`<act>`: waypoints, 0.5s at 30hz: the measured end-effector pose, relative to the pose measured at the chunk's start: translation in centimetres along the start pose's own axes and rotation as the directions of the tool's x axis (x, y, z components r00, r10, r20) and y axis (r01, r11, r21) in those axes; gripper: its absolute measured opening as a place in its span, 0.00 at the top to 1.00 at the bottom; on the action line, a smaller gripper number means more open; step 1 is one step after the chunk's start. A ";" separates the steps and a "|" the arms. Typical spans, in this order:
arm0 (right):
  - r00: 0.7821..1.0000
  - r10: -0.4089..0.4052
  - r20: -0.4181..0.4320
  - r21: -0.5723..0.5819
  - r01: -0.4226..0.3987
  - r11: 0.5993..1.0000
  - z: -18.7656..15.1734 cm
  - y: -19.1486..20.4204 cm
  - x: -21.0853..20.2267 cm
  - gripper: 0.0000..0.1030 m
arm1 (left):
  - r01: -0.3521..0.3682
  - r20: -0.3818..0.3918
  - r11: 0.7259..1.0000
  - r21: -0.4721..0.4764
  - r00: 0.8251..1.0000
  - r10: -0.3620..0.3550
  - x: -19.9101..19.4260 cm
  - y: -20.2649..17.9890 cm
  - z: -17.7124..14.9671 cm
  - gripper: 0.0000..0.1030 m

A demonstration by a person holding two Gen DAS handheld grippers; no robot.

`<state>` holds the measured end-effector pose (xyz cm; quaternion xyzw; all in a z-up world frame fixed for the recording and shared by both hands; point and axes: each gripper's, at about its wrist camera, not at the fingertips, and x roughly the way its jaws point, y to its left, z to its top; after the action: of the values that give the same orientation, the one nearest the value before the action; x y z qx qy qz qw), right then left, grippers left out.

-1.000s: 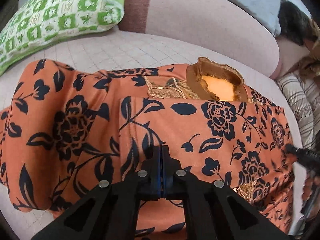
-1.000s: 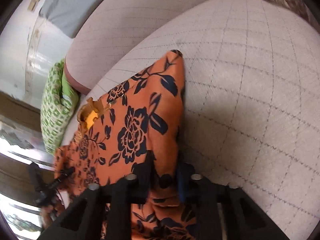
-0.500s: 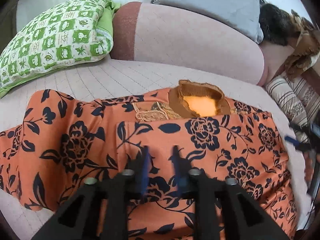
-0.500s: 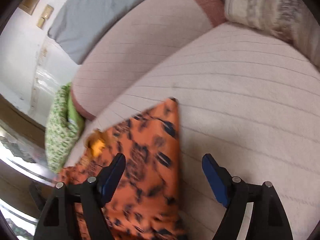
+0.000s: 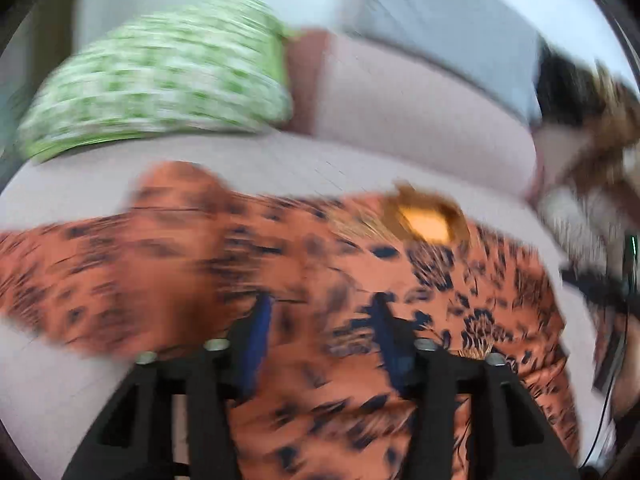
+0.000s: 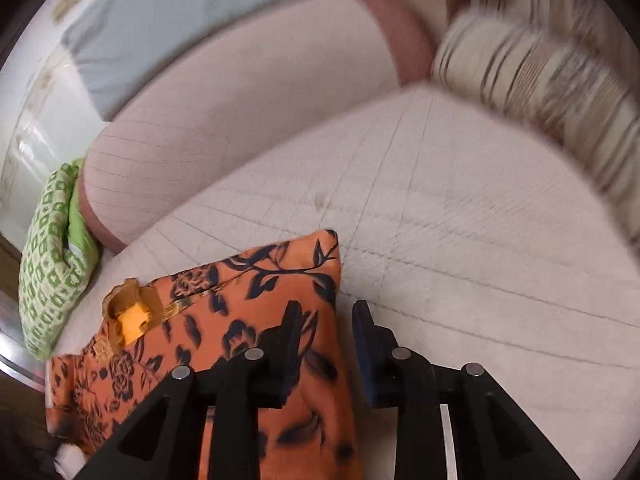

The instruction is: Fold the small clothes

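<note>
An orange garment with a dark floral print lies spread on the pale sofa seat, one side folded over, its brown collar towards the backrest. My left gripper is open and empty just above the cloth; this view is blurred by motion. In the right wrist view the garment lies at lower left. My right gripper is open and empty over the garment's right edge.
A green-and-white patterned cushion leans at the sofa's left end. A striped cushion sits at the right end. A grey cloth hangs over the backrest. The other gripper shows at the right edge.
Both grippers have let go of the garment and opened. The left one has opened wider and swings fast. The right one has drawn back and narrowed a little.
</note>
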<state>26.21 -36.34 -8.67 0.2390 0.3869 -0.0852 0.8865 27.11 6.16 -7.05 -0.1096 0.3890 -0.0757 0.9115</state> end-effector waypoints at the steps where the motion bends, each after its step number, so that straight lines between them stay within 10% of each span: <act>1: 0.997 0.072 -0.012 -0.038 -0.073 0.997 -0.9 1.0 -1.0 0.70 | -0.005 0.034 0.998 -0.061 0.999 0.007 -1.6 1.9 -0.2 0.33; 5: 0.989 0.110 -0.097 -0.173 -0.126 0.977 -4.8 4.9 -1.1 0.31 | 0.000 0.092 0.942 -0.335 0.995 0.032 -5.4 11.6 -1.1 0.30; 10: 0.972 0.198 -0.129 -0.157 -0.218 0.963 -10.9 6.1 -3.4 0.31 | 0.085 0.141 0.716 -0.693 0.990 0.020 -5.4 24.5 -2.8 0.30; 15: 0.975 0.169 -0.142 -0.265 -0.202 0.943 -16.7 6.8 -5.3 0.31 | 0.078 0.140 0.560 -0.825 0.988 0.068 -3.7 32.0 -3.3 0.31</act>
<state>14.11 -22.39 -12.12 0.1522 0.4223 0.0679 0.8910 23.85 37.45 -14.95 -0.5309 0.3066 0.1217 0.7806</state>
